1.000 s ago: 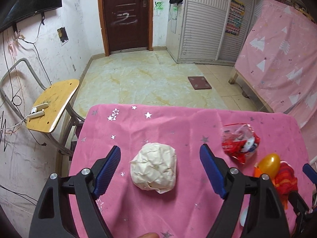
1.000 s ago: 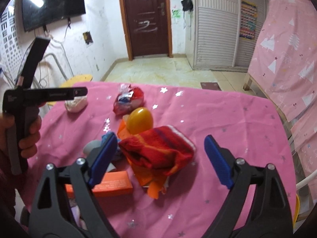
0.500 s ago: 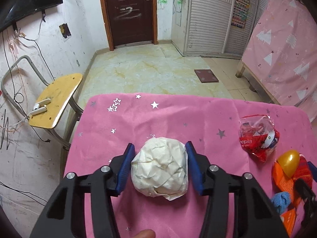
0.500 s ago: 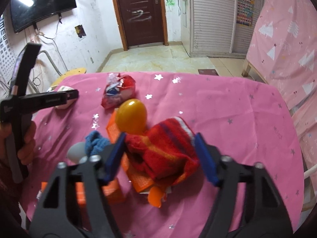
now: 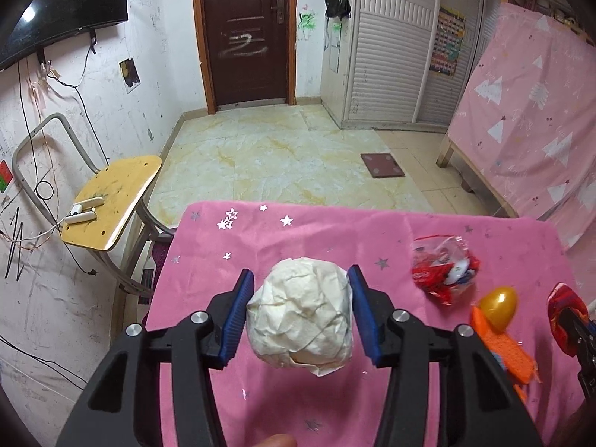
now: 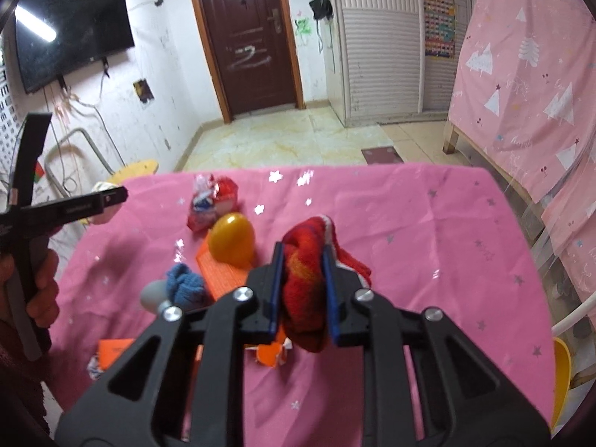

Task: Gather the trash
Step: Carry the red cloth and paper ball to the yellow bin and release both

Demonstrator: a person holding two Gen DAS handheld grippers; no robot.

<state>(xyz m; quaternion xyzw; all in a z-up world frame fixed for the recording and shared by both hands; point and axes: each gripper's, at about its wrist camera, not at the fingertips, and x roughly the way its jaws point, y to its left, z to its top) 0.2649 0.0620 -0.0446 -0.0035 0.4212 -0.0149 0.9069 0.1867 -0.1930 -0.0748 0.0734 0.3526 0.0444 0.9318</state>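
Fingers (image 5: pixel 238 316) of our left gripper (image 5: pixel 298 316) are clenched on a crumpled white paper ball (image 5: pixel 300 314), blue pads pressing its left and right flanks. We find the ball lifted clear of the pink star-printed desk (image 5: pixel 316 231), above its near left part.

Fingers (image 6: pixel 275 287) of our right gripper (image 6: pixel 303 290) have just been closing and now grasp a red and orange knitted cloth (image 6: pixel 303 279), which is squeezed narrow between the pads and hangs below them, with a white-edged part trailing off to the right.

On the desk we record further items. A yellow plastic egg (image 6: pixel 231 238) rests on an orange mesh piece (image 6: pixel 219 272), just left of the right gripper. A crumpled red snack wrapper (image 6: pixel 212 201) lies beyond the egg, toward the far edge. A blue knitted piece (image 6: pixel 184 285) touches a grey rounded object (image 6: pixel 152 294) on the near left. An orange box (image 6: pixel 113 350) lies nearer still, partly hidden behind the gripper body. In the left wrist view the wrapper, egg and mesh sit to the right of the ball, well apart from it.

A person's hand (image 6: pixel 43 287) holds the left gripper's handle at the left edge of the right wrist view.

Beyond the desk we note a yellow-seated chair (image 5: pixel 111 201) on the left, a tiled floor (image 5: pixel 268 156), a dark brown door (image 5: pixel 246 33) in the far wall, and a wall-mounted television (image 6: pixel 70 33).
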